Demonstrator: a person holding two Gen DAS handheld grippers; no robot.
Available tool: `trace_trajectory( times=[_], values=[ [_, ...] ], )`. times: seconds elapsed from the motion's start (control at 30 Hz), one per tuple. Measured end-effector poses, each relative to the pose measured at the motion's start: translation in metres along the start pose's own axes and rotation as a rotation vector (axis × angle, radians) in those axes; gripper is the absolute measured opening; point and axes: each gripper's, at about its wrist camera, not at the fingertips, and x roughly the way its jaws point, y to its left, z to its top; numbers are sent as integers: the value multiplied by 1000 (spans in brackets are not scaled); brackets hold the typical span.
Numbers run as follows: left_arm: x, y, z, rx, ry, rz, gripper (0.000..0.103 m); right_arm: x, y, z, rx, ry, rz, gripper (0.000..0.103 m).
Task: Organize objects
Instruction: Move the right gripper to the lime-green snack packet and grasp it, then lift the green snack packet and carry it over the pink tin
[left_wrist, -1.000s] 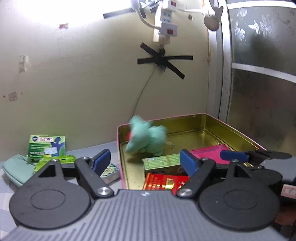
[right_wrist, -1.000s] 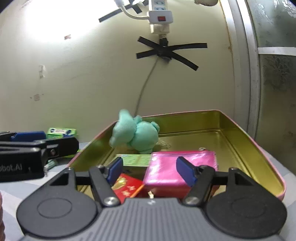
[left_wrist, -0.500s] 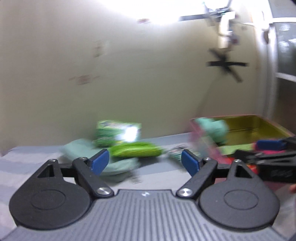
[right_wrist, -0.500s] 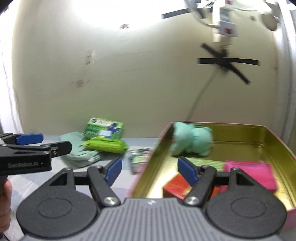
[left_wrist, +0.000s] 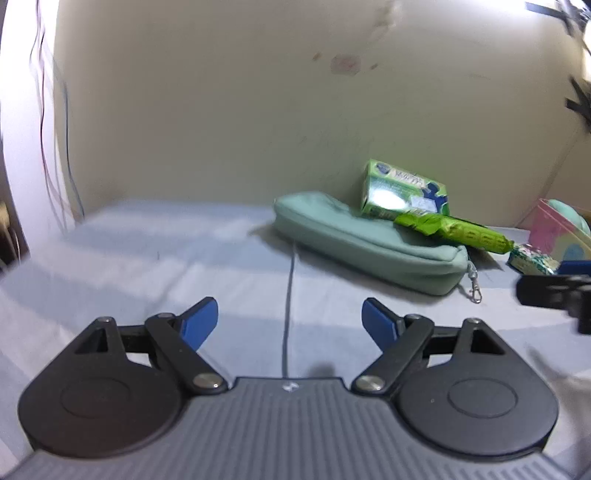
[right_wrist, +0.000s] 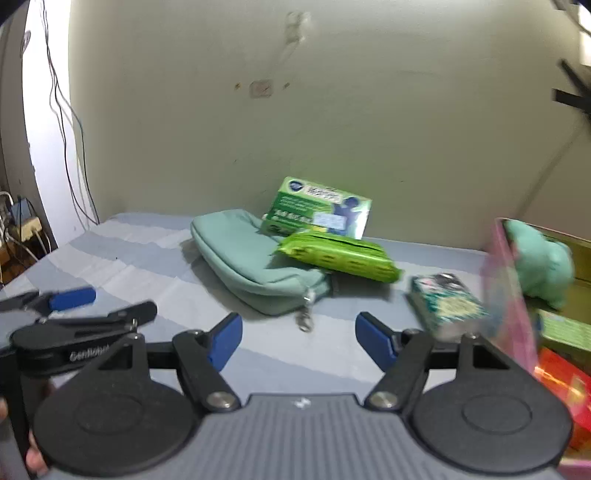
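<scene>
A teal zip pouch (left_wrist: 365, 243) (right_wrist: 255, 262) lies on the grey sheet. A bright green wrapped pack (left_wrist: 458, 230) (right_wrist: 340, 256) rests on its right end, and a green box (left_wrist: 402, 194) (right_wrist: 317, 210) leans behind it. A small patterned box (right_wrist: 447, 304) (left_wrist: 532, 256) lies beside the pink tin (right_wrist: 509, 295), which holds a mint plush (right_wrist: 539, 258), a green box and a red box. My left gripper (left_wrist: 290, 325) is open and empty over bare sheet. My right gripper (right_wrist: 299, 338) is open and empty, short of the pouch.
A cream wall stands close behind the objects. Cables hang at the left wall (right_wrist: 66, 122). The left gripper shows at the lower left of the right wrist view (right_wrist: 74, 325). The right gripper's tip shows at the right edge of the left wrist view (left_wrist: 554, 288).
Both grippers have swung left, away from the tin and toward the pouch, green pack and boxes. Both stay open and empty.
</scene>
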Motion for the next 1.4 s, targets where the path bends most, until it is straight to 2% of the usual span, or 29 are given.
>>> trace_trajectory(
  times=[0.1, 0.23, 0.27, 0.37, 0.5, 0.53, 0.67, 0.7, 0.83, 0.9, 1.0, 1.1, 1.17, 1.23, 1.4],
  values=[
    [-4, 8, 2, -48, -42, -23, 87, 23, 9, 10, -15, 5, -8, 71],
    [1, 9, 4, -58, -9, -49, 87, 49, 2, 33, 28, -25, -30, 76],
    [2, 9, 4, -56, 1, -50, 87, 58, -1, 41, 32, -21, -39, 80],
    [7, 11, 4, -63, 34, -59, 87, 86, -18, 62, 57, -9, -58, 103],
    [16, 21, 4, -114, 85, -69, 88, 131, -59, 77, 259, 131, 16, 103],
    [18, 24, 4, -130, 97, -72, 88, 141, -64, 77, 271, 166, 21, 103],
    [22, 28, 4, -155, 106, -75, 88, 156, -54, 74, 126, 243, -42, 100],
    [21, 27, 4, -153, 103, -75, 88, 153, -50, 72, 99, 238, -47, 96],
    [18, 26, 4, -138, 77, -79, 88, 128, -48, 56, 103, 237, -18, 93],
    [17, 27, 4, -136, 64, -86, 88, 106, -51, 43, 140, 213, -11, 93],
    [15, 27, 4, -134, 47, -118, 88, 70, -49, 21, 191, 185, 49, 93],
    [11, 24, 3, -113, 28, -170, 88, 38, -24, -3, 83, 177, 52, 93],
    [9, 19, 1, -85, 21, -211, 88, 12, 3, -26, -77, 167, 2, 94],
    [4, 12, -1, -41, 1, -231, 88, -12, 24, -49, -169, 144, -42, 95],
    [-7, -4, -7, 71, -51, -225, 88, -55, 36, -82, -102, 104, -35, 103]
  ],
)
